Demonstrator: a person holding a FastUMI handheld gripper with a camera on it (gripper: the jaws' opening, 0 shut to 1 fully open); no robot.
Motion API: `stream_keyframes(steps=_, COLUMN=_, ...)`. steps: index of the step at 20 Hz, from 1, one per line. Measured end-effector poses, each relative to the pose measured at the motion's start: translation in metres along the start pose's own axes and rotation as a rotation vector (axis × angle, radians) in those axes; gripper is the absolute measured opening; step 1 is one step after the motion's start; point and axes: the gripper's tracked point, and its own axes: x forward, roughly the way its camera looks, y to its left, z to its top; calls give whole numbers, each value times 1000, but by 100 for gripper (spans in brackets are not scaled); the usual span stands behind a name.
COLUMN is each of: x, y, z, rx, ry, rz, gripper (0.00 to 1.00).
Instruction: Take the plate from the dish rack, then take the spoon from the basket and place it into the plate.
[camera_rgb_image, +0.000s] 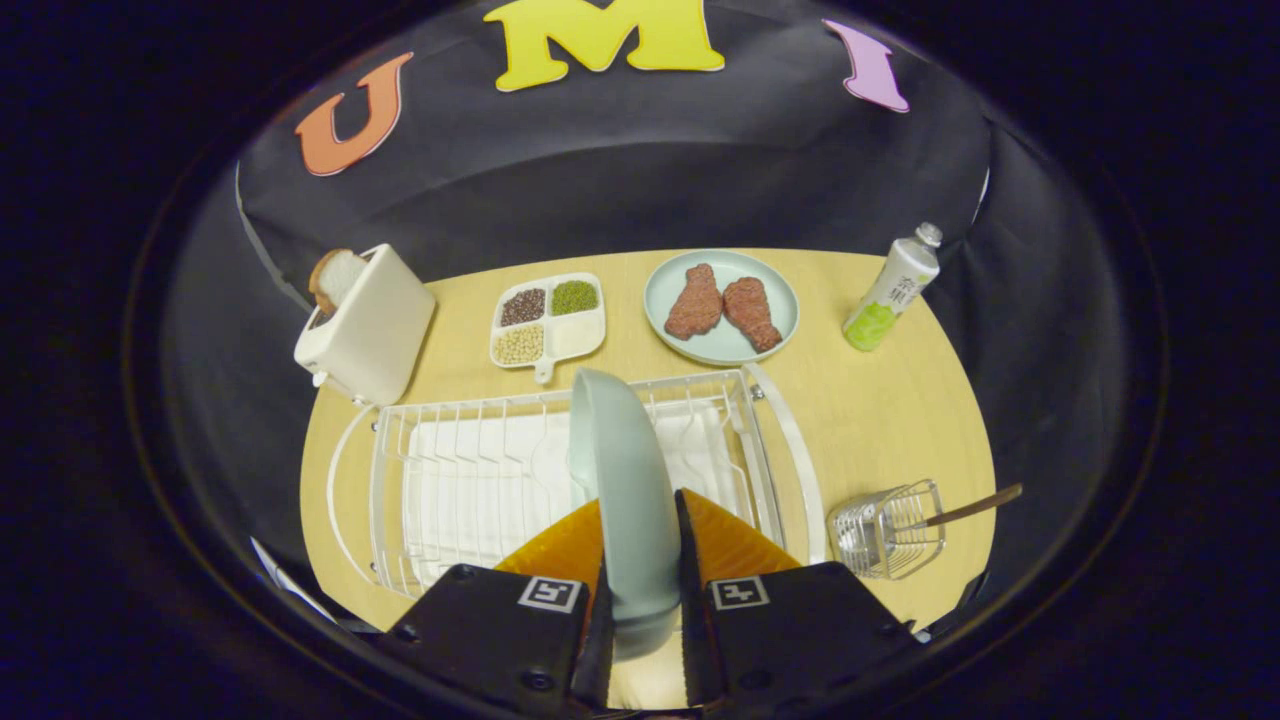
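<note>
While over table (880, 400), tongs (640, 540) gripping plate (620, 470)

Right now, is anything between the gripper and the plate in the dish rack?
No. The gripper already has the plate upright between its fingers, above the dish rack; both fingers seem to press it.

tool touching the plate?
Touching. Gripper view: the tool has both fingers pressed against the upright plate's faces, above the rack.

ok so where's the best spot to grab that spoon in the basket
Grip the spoon by its slim handle, which sticks out sideways past the wire basket, coming from above on the side away from the dish rack. The tongs are shut on the plate.
</note>
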Motion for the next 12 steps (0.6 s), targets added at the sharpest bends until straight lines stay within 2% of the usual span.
stream_keyframes(steps=3, x=-18, y=-8, z=10, rx=-29, ry=-59, rz=-67, gripper=33)
stream_keyframes(steps=4, x=-26, y=-6, z=13, rx=-33, ry=-77, rz=-58, gripper=33)
stream_keyframes(steps=6, x=-42, y=-1, z=9, rx=-34, ry=-97, rz=-32, gripper=28)
stream_keyframes(steps=8, x=-57, y=5, z=-1, rx=-40, ry=-117, rz=19, gripper=28)
stream_keyframes(steps=12, x=-75, y=0, z=-48, rx=6, ry=-116, rz=139, gripper=28)
